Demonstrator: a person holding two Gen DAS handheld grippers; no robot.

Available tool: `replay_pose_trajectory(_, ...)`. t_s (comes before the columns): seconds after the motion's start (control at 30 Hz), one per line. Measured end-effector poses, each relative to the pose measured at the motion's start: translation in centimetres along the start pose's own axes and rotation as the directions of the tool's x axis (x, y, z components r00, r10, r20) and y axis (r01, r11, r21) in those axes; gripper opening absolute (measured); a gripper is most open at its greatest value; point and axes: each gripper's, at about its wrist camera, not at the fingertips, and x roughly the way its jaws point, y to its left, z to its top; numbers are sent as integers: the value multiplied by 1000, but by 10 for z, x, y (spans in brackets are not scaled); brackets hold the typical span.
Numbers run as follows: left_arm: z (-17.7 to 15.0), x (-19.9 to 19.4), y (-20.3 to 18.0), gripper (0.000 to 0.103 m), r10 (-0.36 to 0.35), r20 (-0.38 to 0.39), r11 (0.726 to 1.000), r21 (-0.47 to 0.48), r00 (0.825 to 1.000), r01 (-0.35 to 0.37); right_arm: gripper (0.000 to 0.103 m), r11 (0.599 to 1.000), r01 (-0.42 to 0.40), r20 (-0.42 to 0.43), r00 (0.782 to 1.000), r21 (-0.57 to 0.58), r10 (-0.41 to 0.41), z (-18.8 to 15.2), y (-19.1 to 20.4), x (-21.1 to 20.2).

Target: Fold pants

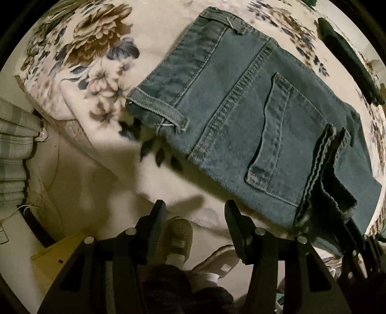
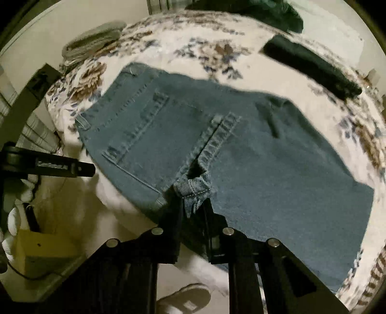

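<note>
Blue denim jeans (image 1: 253,116) lie on a bed with a floral cover, back pocket up, waistband toward the far left. In the right wrist view the jeans (image 2: 265,157) are doubled over, with leg hems lying over the seat. My left gripper (image 1: 195,217) is open and empty, just off the bed's near edge, short of the denim. My right gripper (image 2: 193,205) is shut on a hem corner of the jeans (image 2: 195,187) at the near edge. The left gripper also shows in the right wrist view (image 2: 60,166) at the left.
The floral bed cover (image 1: 84,48) spreads under the jeans. A dark folded garment (image 2: 311,70) lies at the far right, another dark cloth (image 2: 265,12) behind it. A grey coiled item (image 2: 94,41) sits far left. A yellow box (image 1: 58,256) and my slippered feet (image 1: 178,234) are on the floor below.
</note>
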Motion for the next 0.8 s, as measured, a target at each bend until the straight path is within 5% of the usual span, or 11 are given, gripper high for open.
replay_pose_trajectory(0.27, 3, -1, -2, 48, -6, -12, 1000, 19, 1000, 6, 18, 999, 19, -74, 997, -40, -22, 2, 31, 34)
replay_pose_trajectory(0.37, -9, 1, -5, 48, -21, -24, 1000, 6, 999, 21, 31, 1000, -1, -133, 991, -18, -1, 2, 30, 47)
replay_pose_trajectory(0.43, -8, 0, 2, 48, -61, -22, 998, -15, 998, 61, 58, 997, -70, -134, 988, 31, 73, 3, 26, 40)
replay_pose_trajectory(0.5, -5, -4, 5, 48, -107, -8, 994, -37, 994, 107, 62, 989, -112, -120, 985, 95, 123, 4, 19, 30)
replay_pose_trajectory(0.63, 6, -12, 26, 82, -200, 35, 973, -107, 979, 202, 62, 948, -141, -39, 987, 286, 158, 7, -11, 3)
replay_pose_trajectory(0.73, 16, -7, 44, 85, -245, 61, 950, -185, 968, 252, 62, 925, -59, -81, 992, 375, 96, 7, -28, 15)
replay_pose_trajectory(0.8, 23, 0, 58, 85, -266, 84, 926, -255, 960, 278, 62, 918, -4, -211, 973, 396, 96, 5, -35, 45)
